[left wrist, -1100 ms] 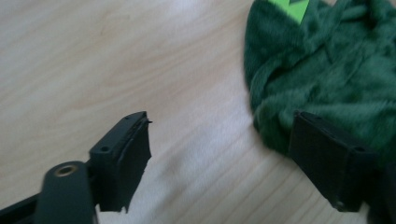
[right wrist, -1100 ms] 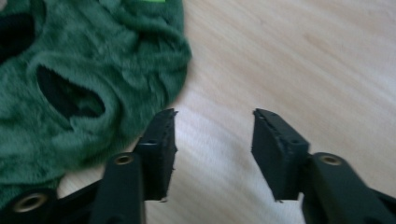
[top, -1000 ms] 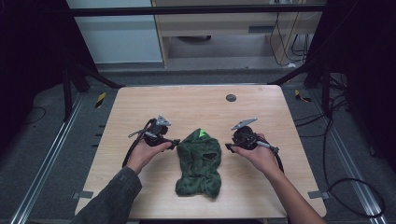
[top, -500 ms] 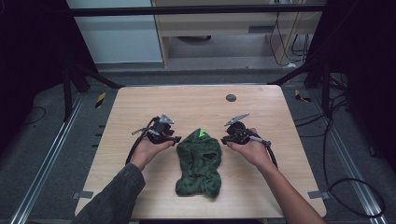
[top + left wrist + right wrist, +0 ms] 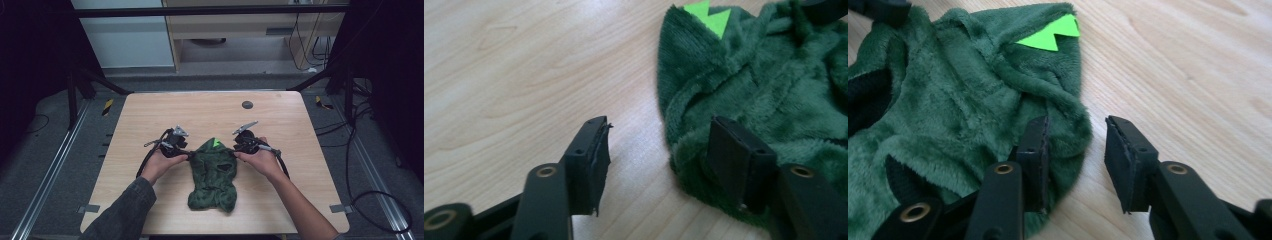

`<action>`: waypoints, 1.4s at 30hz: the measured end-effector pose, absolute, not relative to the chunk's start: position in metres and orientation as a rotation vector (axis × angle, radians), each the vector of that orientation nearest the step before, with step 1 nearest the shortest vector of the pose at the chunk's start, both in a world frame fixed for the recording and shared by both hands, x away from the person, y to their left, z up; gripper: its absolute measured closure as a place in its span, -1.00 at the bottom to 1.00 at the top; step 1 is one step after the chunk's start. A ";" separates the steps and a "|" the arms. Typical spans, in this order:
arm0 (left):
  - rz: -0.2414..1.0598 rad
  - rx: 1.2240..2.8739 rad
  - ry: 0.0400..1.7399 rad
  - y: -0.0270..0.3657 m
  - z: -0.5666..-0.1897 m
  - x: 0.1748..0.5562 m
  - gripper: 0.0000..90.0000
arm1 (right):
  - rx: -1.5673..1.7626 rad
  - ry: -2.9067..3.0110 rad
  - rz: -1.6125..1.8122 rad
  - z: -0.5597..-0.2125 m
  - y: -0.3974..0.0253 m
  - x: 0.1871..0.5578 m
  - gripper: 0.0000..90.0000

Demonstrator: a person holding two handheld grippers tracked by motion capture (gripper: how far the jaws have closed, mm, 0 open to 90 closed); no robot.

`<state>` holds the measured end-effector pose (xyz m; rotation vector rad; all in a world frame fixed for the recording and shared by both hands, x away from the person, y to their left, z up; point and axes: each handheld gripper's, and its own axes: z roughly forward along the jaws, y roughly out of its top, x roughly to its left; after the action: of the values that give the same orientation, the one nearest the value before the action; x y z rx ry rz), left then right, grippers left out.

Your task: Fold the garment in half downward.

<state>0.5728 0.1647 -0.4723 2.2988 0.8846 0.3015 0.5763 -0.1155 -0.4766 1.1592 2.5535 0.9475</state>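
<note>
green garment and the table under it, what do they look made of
Green garment: soft plush fleece by the look, with fuzzy matte pile; its bright green spikes look like flat felt. Table: light wood or wood-look laminate, smooth, with visible grain.

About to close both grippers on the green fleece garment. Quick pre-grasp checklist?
1. Left gripper open: ok, jaws apart.
2. Right gripper open: ok.
3. Left straddles the edge of the green fleece garment: ok, one jaw over fabric, the other over bare table.
4. Right straddles the opposite edge: ok.
5. Fabric layers each jaw would catch: cannot tell.
6. Bright green spike outside both jaws: ok.
</note>
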 end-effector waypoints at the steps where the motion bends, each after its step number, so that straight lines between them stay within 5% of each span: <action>1: 0.294 2.304 0.884 0.164 -0.474 0.572 -0.10 | 1.159 2.557 0.956 -0.478 -0.115 0.577 0.34; 8: 0.281 2.326 0.878 0.162 -0.483 0.573 -0.14 | 1.155 2.580 0.909 -0.485 -0.106 0.577 0.27; 13: 0.250 2.327 0.884 0.159 -0.487 0.574 0.00 | 1.120 2.588 0.890 -0.485 -0.103 0.577 0.31; 18: 0.182 2.333 0.871 0.156 -0.485 0.571 0.49 | 1.089 2.634 0.869 -0.483 -0.098 0.575 0.68; 23: 0.167 2.349 0.860 0.154 -0.483 0.570 0.74 | 1.074 2.666 0.876 -0.482 -0.096 0.574 0.87; 42: 0.303 2.353 0.801 0.147 -0.441 0.569 0.81 | 0.989 2.586 0.935 -0.433 -0.109 0.579 0.90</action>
<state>0.5688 0.1472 -0.4411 2.3528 0.8011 0.3027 0.5788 -0.1087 -0.4326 0.9889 2.5859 0.9347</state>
